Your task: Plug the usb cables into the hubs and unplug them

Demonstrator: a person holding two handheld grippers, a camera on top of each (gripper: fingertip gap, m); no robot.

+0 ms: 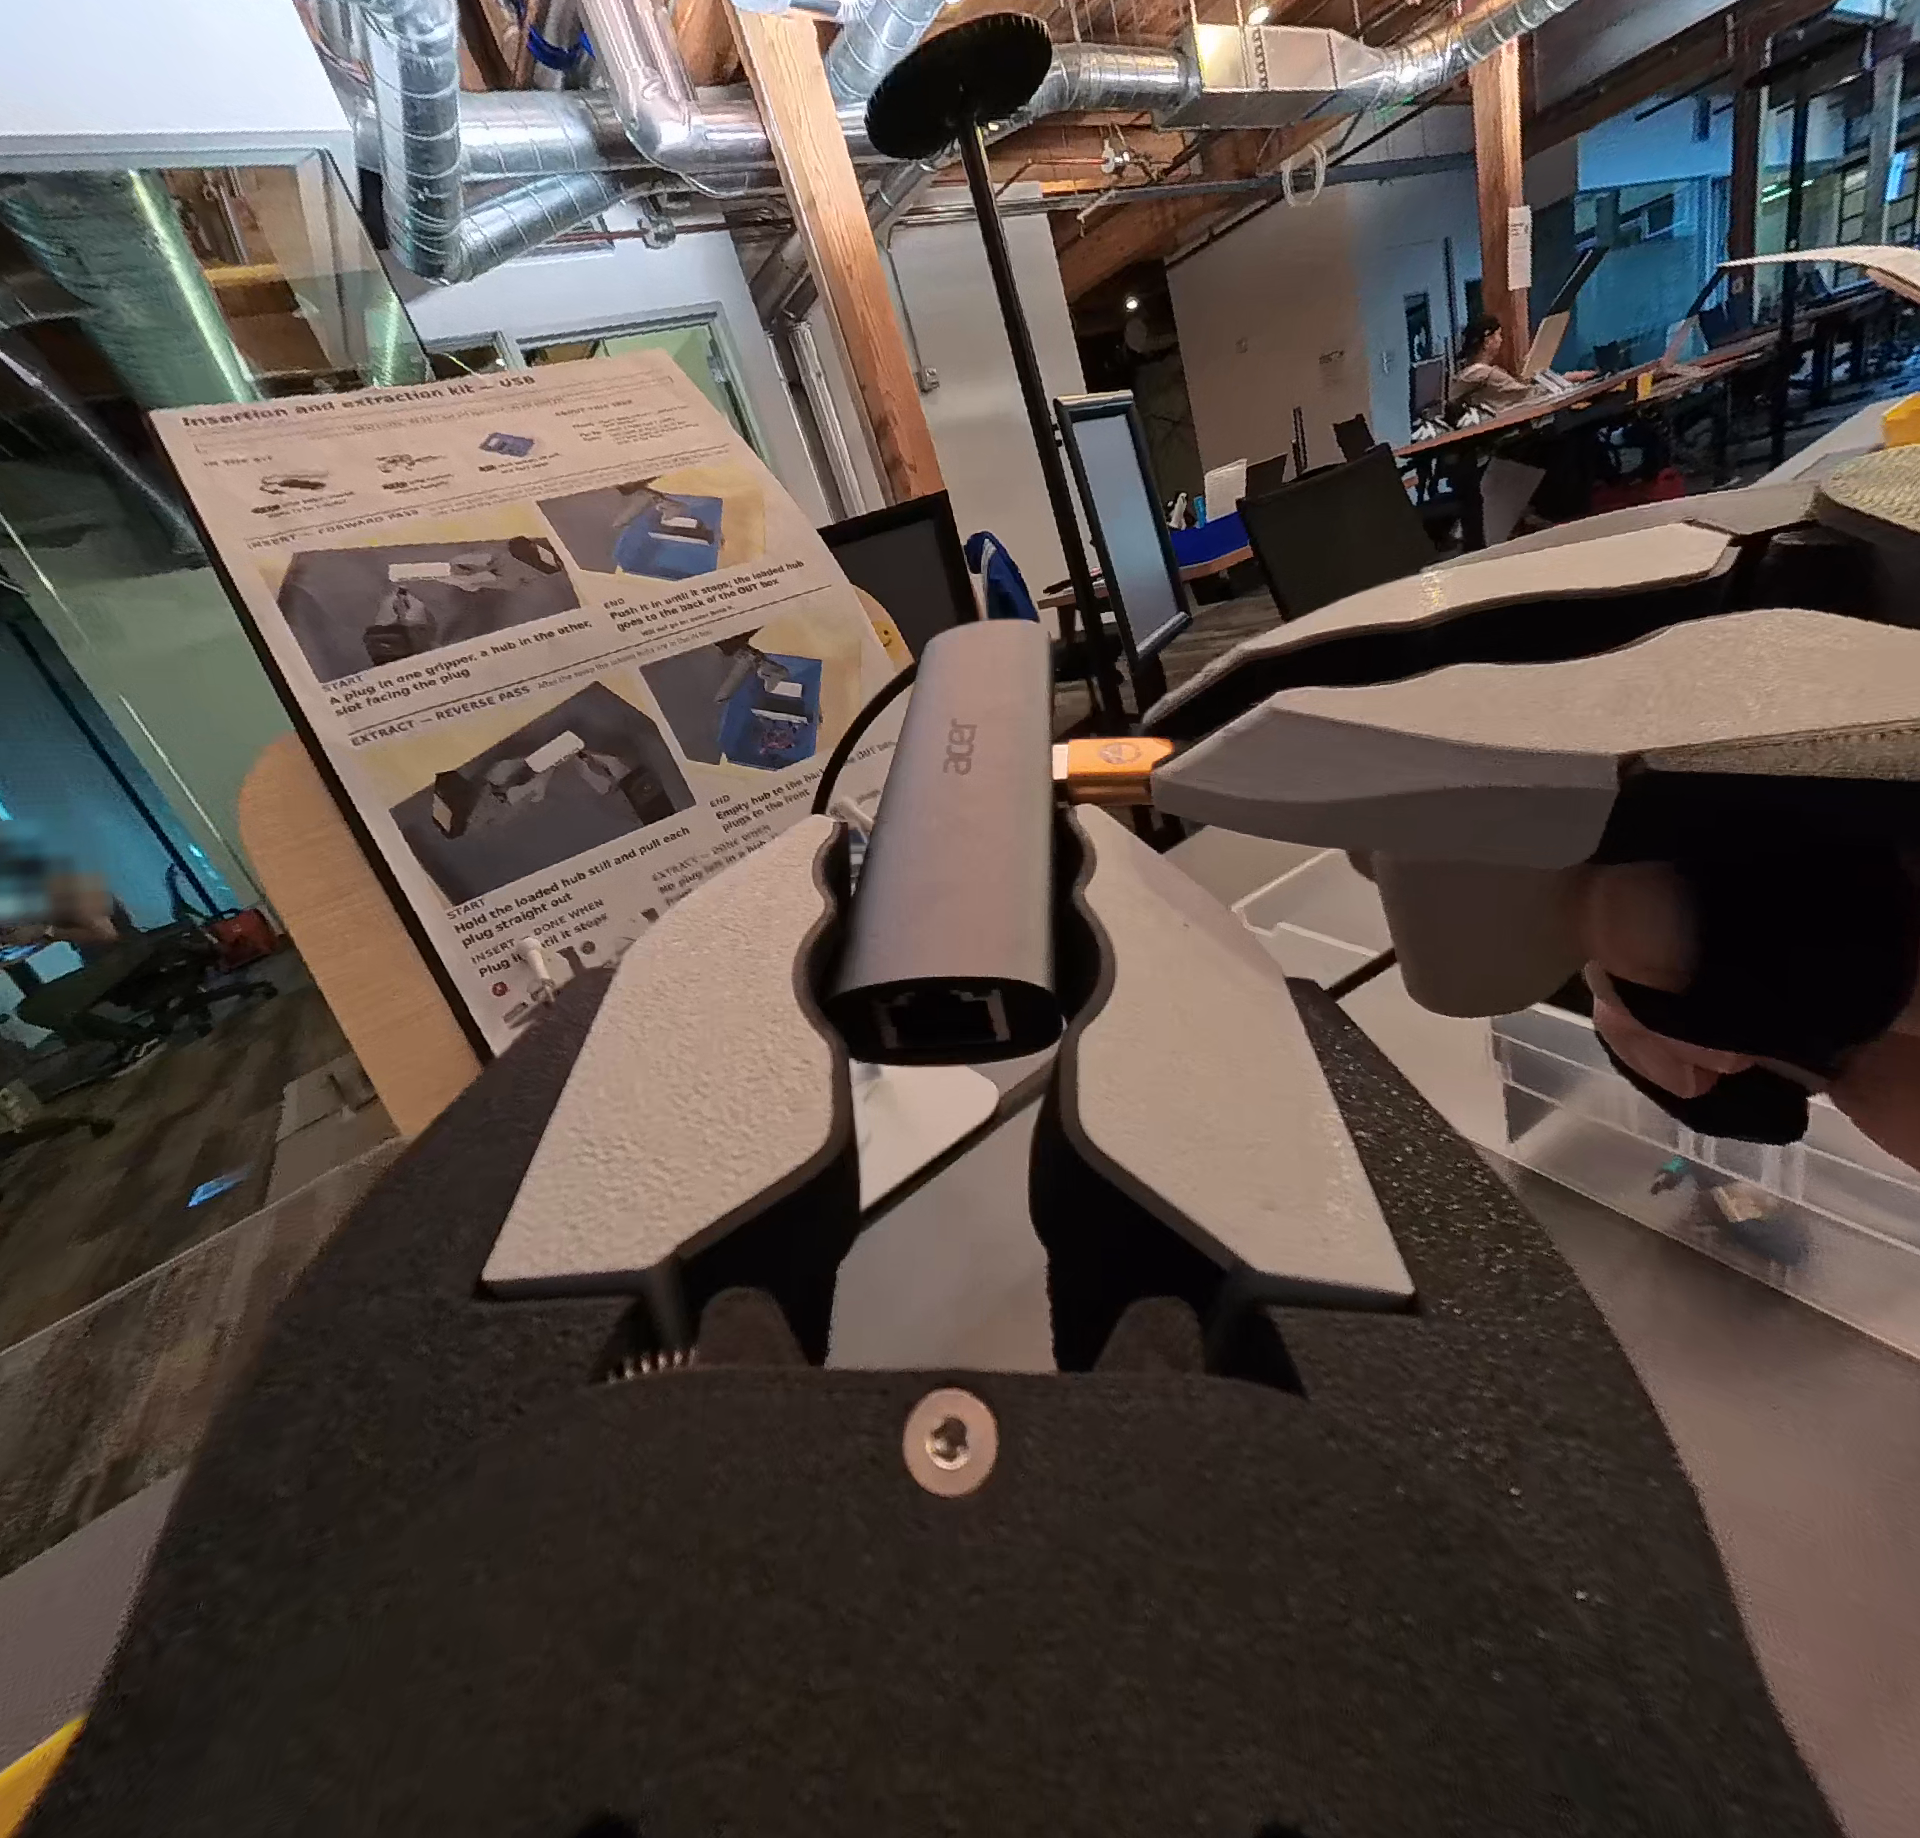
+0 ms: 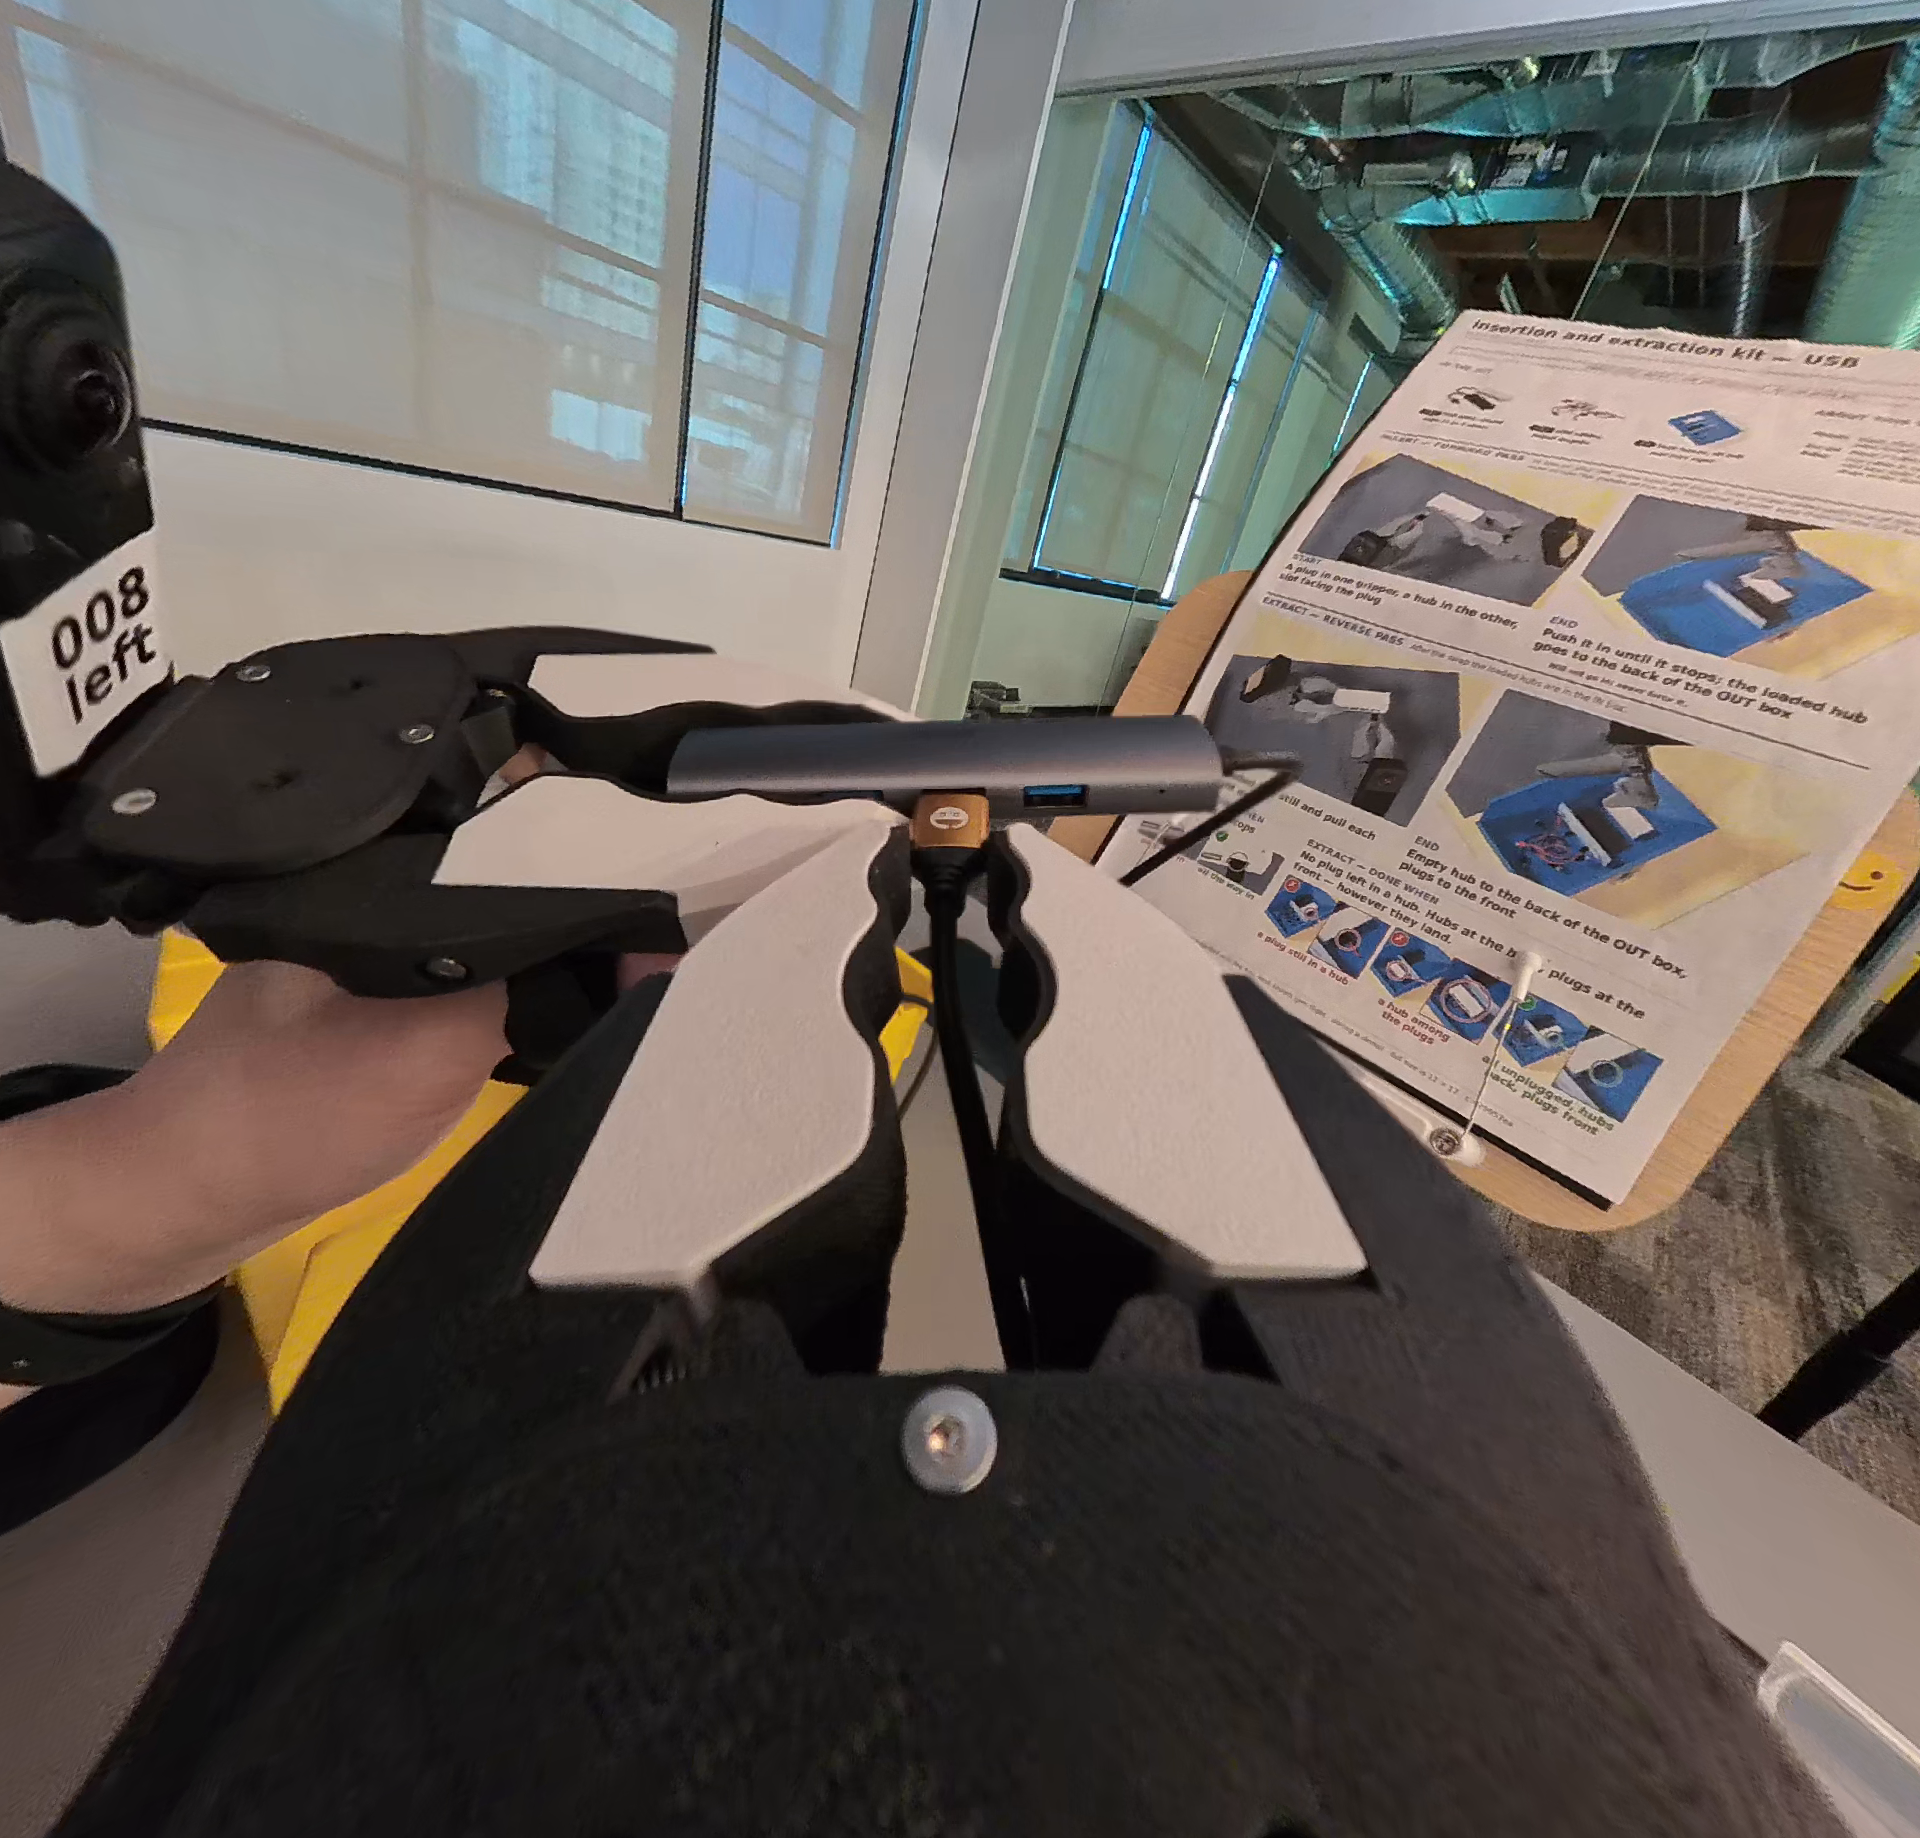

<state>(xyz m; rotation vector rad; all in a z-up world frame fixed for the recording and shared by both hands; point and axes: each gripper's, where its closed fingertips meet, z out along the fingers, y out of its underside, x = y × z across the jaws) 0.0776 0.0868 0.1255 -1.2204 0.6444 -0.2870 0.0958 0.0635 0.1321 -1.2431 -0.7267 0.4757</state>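
The grey USB hub (image 1: 951, 832) is sitting lengthwise between the fingers of the left gripper (image 1: 951, 889), whose jaws are closing snugly on its body, in the air in front of the printed instruction sheet (image 1: 499, 666). The right gripper (image 2: 948, 858) is pinching the orange-shelled USB plug (image 2: 948, 820) with its jaws nearly together, the black cable (image 2: 961, 1009) running back between them. The plug's metal tip is meeting the hub's side and seems partly seated, beside a blue port (image 2: 1055, 796).
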